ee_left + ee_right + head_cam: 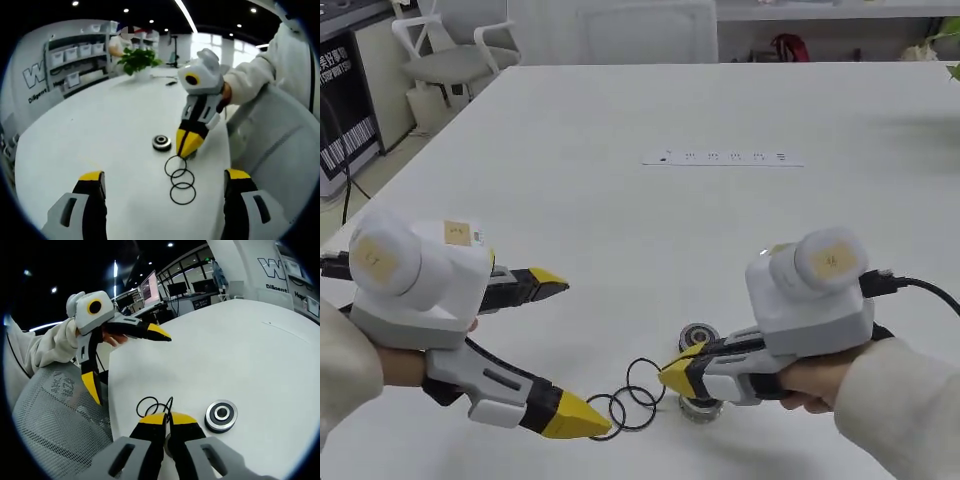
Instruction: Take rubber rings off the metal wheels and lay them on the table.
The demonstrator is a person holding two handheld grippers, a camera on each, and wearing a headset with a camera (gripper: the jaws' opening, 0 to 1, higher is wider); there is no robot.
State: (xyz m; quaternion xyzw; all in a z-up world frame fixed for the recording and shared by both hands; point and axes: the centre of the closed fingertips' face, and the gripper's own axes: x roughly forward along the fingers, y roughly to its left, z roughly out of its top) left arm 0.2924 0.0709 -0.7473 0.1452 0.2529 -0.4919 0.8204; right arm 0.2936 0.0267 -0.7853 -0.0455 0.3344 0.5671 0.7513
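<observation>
Three black rubber rings [632, 398] [182, 177] lie on the white table [650, 220], overlapping in a chain. My right gripper [668, 377] [168, 416] is shut, and the edge of the nearest ring [151, 405] runs into its tips. One metal wheel [698, 334] [161, 142] [221, 416] lies flat just beyond it. A second wheel [701, 409] sits under the right gripper, mostly hidden. My left gripper [570, 352] [165, 174] stands wide open, left of the rings, with nothing between its jaws.
A white power strip [722, 158] lies mid-table, farther back. An office chair [455, 45] stands beyond the table's far left corner. A potted plant [138, 60] sits at the far end of the table. The near table edge is close to both hands.
</observation>
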